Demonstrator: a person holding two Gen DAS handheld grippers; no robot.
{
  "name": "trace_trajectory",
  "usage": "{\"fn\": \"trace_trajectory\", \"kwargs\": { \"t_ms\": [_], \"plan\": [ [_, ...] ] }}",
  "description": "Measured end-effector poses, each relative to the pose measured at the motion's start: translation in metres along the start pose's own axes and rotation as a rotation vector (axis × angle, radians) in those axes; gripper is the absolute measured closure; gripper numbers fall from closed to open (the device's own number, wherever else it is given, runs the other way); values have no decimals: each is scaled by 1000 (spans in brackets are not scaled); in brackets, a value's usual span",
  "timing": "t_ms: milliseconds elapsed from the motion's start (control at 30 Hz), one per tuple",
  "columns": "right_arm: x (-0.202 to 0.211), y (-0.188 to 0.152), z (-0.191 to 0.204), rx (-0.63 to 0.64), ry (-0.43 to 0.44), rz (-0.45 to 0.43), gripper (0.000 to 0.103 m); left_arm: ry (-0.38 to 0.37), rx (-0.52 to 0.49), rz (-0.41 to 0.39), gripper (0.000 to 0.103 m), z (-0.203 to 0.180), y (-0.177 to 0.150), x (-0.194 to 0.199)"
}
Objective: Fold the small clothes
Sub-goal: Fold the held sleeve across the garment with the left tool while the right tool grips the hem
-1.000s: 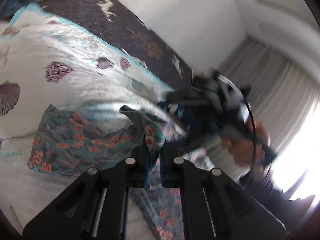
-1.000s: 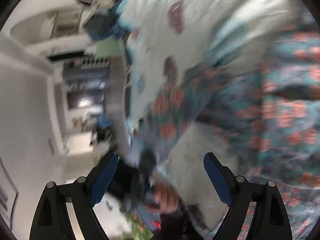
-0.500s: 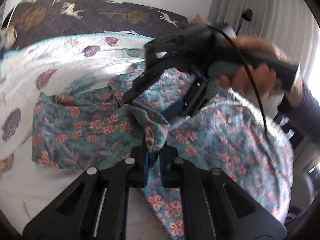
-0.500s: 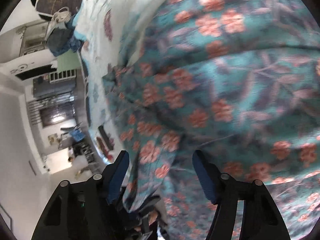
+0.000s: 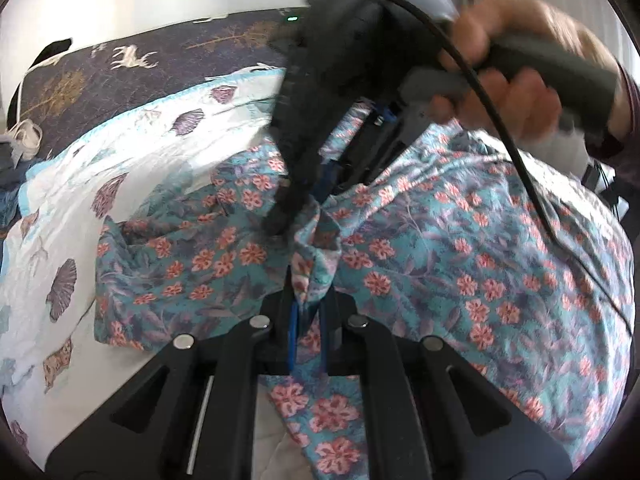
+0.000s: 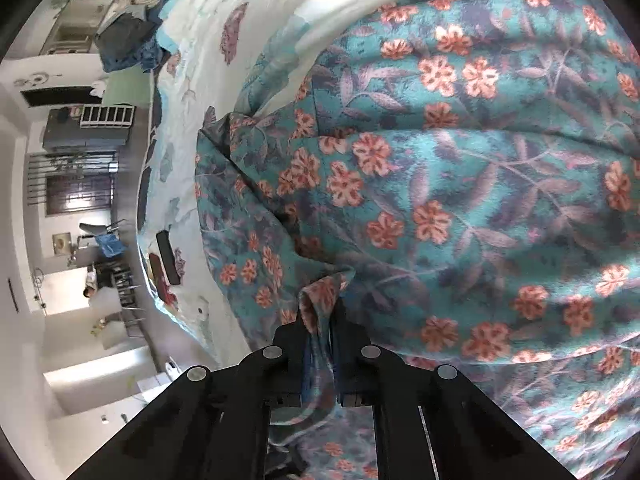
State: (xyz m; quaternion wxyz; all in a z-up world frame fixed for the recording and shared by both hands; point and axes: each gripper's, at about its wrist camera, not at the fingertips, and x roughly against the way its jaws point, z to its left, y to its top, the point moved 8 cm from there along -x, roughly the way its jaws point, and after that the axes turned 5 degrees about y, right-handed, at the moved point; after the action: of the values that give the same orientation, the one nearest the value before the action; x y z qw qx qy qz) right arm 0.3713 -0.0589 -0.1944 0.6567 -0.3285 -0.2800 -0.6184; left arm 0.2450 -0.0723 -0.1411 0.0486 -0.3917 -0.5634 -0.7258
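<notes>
Now the right gripper (image 6: 320, 320), open before, pinches the floral garment (image 6: 460, 200).

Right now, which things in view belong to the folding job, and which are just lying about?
Part of the job:
- floral garment
- left gripper, shut on a fold of it
- right gripper, also clamped on the fabric

Lying about:
- shell-print quilt underneath
- dark deer-print blanket
- heap of clothes in the background
</notes>
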Motion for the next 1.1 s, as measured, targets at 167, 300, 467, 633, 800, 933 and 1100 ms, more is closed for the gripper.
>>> {"fn": "trace_trajectory", "kwargs": {
  "t_ms": [167, 300, 467, 633, 800, 933, 1100],
  "plan": [
    [21, 1, 14, 72, 53, -60, 99, 62, -20, -27, 95, -4, 13, 10],
    [44, 2, 45, 150, 60, -109, 99, 112, -32, -85, 95, -12, 37, 26],
    [86, 5, 78, 217, 71, -189, 99, 72, -20, -138, 83, -32, 76, 38],
    [131, 4, 91, 259, 66, -268, 99, 83, -49, -174, 82, -59, 112, 45],
    [175, -1, 82, 268, 61, -334, 99, -17, -31, -152, 74, -94, 137, 40],
    [207, -3, 64, 251, 51, -378, 99, -44, -68, -170, 78, -125, 150, 37],
    [228, -5, 39, 208, 57, -403, 99, -132, -44, -145, 87, -153, 160, 22]
  ]
}}
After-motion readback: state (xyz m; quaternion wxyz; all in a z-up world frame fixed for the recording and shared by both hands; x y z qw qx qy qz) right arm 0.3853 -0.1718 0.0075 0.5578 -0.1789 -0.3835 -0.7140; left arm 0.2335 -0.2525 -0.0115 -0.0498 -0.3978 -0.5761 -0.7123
